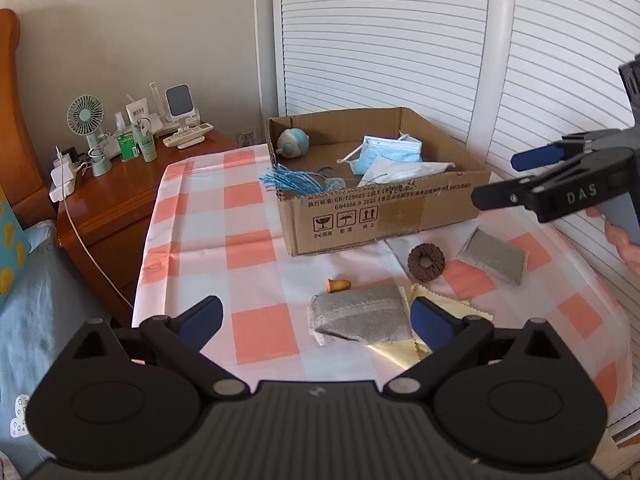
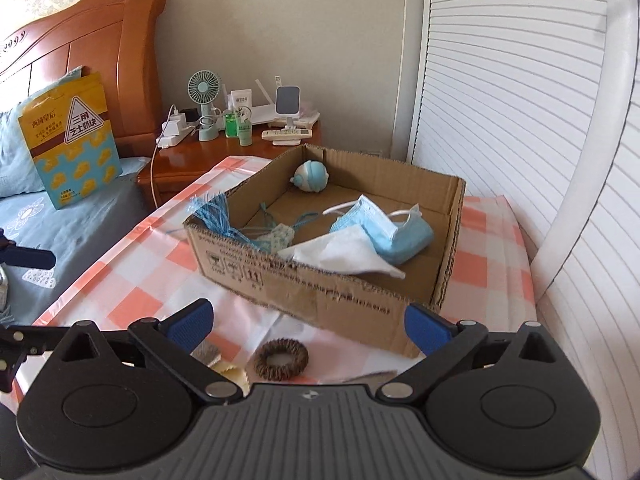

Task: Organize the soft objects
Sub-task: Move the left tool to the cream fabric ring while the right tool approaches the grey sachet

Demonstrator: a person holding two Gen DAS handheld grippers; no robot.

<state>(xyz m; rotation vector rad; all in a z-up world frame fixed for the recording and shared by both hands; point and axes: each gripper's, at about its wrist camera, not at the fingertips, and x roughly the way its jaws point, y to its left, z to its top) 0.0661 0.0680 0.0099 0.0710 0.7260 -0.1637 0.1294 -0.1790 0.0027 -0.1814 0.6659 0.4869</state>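
An open cardboard box (image 1: 384, 216) (image 2: 332, 300) stands on the checked tablecloth (image 1: 248, 240). It holds a blue face mask (image 1: 390, 154) (image 2: 384, 232), a white tissue (image 1: 404, 172) (image 2: 344, 256), a blue round toy (image 1: 293, 142) (image 2: 312, 176) and blue string tassels (image 1: 292, 180) (image 2: 216, 216). In front lie a brown scrunchie (image 1: 426, 261) (image 2: 281, 358), two grey pouches (image 1: 360, 314) (image 1: 494, 256), yellow cloths (image 1: 404, 350) and a small orange piece (image 1: 338, 285). My left gripper (image 1: 316, 320) is open and empty above the near pouch. My right gripper (image 2: 306, 326) (image 1: 504, 178) is open and empty above the scrunchie.
A wooden nightstand (image 1: 120, 196) (image 2: 224, 156) at the left carries a fan (image 1: 86, 120), bottles, remotes and a charger with a cable. A bed with a yellow packet (image 2: 70, 136) lies further left. White louvred doors (image 1: 400, 40) stand behind the table.
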